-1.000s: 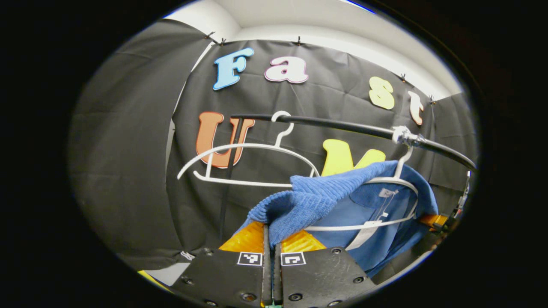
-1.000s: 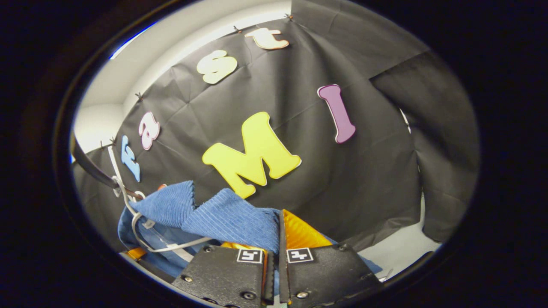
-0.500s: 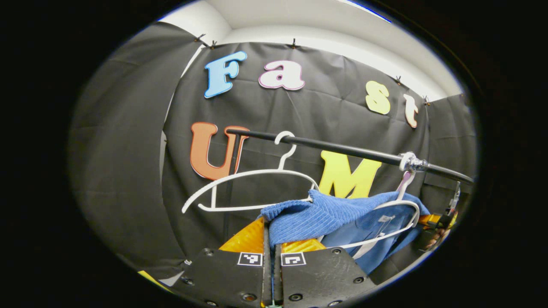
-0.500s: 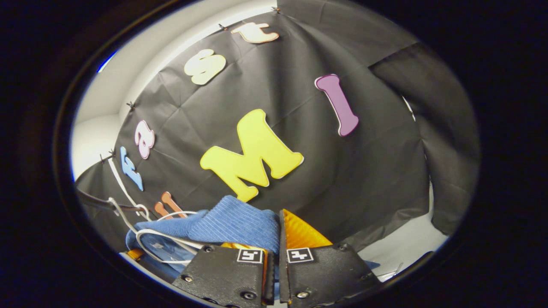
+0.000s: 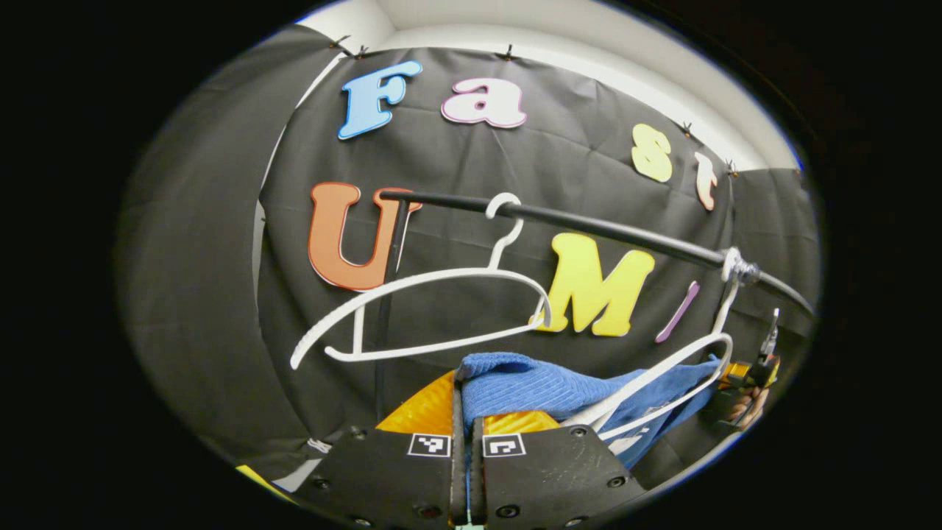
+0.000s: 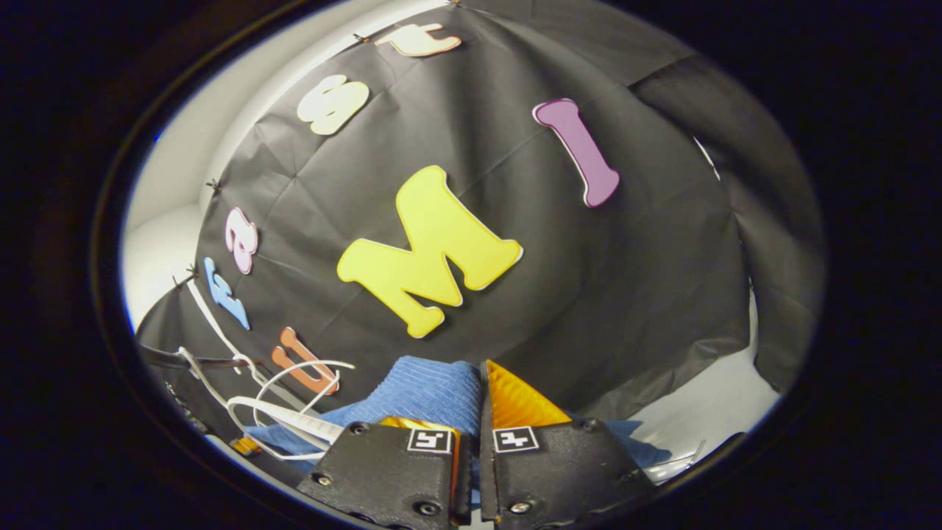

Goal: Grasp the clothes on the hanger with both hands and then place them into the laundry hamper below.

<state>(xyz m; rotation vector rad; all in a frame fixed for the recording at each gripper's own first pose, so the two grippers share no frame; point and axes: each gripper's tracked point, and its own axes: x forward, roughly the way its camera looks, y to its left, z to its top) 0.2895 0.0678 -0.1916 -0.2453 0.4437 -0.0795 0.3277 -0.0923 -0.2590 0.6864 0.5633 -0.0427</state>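
Change: blue garment (image 5: 537, 386) has been pulled lower vs. 1 s ago; it sat draped over the white hanger's (image 5: 681, 364) shoulders then, now it lies bunched below the hanger's top bar, close in front of the left gripper (image 5: 462, 390).
Hanger: tilted steeply, hook still caught on the black rail (image 5: 589, 227); lower loop is threaded through/over the cloth, so the garment is judged not fully freed yet.
Left gripper: clenched, both fingers pressed on a fold of the blue garment; cloth spills up and to the right of the fingertips.
Right gripper (image 6: 482, 390): also clamped on the blue garment (image 6: 430, 386), w/ cloth held between the fingers and bulging to the left of them. Seen far right in left gripper view too, at the garment's other end.
Garment pos.: stretched between the two grippers, just ahead of each; a paper tag is seen near the hanger's lower bar.
Spare hanger (image 5: 434, 309): empty, on the rail, up and left of the left gripper; untouched.
Hamper: can't be placed from these views.
Meaning: pull-off step is well along, approx. mid-task; garment is off the hanger's shoulders. Next is judged to be a further downward/outward draw to clear the lower bar, then lowering to the hamper.
Risk: hanger may be dragged off the rail w/ the cloth if it snags.
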